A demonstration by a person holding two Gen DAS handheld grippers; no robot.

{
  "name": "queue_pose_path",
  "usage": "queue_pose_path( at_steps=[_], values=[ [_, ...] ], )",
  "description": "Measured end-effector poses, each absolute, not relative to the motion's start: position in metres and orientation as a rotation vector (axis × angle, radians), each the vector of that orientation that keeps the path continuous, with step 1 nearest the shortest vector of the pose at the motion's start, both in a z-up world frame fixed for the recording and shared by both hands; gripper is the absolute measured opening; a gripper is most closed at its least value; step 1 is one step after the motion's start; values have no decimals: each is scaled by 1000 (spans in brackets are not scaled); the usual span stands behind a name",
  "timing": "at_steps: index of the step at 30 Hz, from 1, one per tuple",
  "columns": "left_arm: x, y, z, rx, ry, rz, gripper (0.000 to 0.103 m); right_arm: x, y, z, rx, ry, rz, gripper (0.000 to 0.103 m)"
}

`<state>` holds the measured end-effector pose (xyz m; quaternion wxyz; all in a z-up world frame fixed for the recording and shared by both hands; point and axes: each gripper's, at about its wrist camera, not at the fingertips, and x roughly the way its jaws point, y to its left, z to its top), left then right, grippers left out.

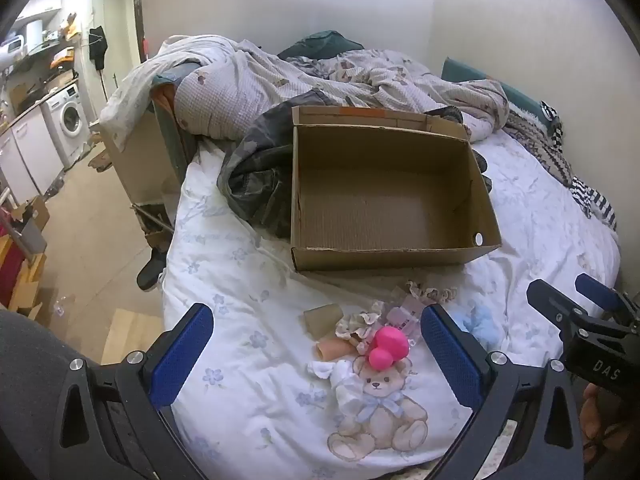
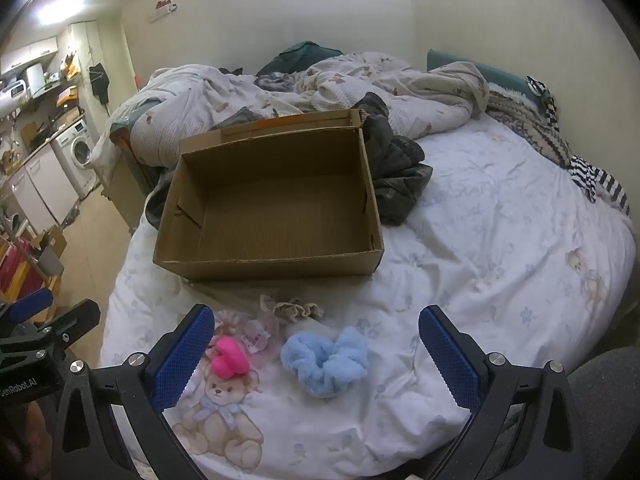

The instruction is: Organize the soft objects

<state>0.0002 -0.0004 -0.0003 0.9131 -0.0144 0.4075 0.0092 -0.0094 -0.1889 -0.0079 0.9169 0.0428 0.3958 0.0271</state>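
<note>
Right wrist view shows the right hand-held gripper (image 2: 316, 354) spread apart above a blue scrunchie (image 2: 325, 360) on the bed (image 2: 500, 240), with a pink toy (image 2: 229, 358) to its left. Left hand-held gripper (image 1: 316, 350) also gapes wide; the cardboard box (image 1: 394, 258) sits farther back.

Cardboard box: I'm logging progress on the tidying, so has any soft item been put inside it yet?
No, the cardboard box shows only its bare floor, while the blue scrunchie lies on the bedsheet in front of it.

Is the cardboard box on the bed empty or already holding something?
Empty: the cardboard box shows only bare floor in both views; the blue scrunchie lies outside it.
</note>
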Motion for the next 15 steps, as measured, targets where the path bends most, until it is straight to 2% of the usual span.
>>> queue_pose_path(
  at_steps=[15],
  values=[
    [0, 1, 0, -48, 844, 10, 103, -10, -189, -8, 85, 812, 54, 103]
  ],
)
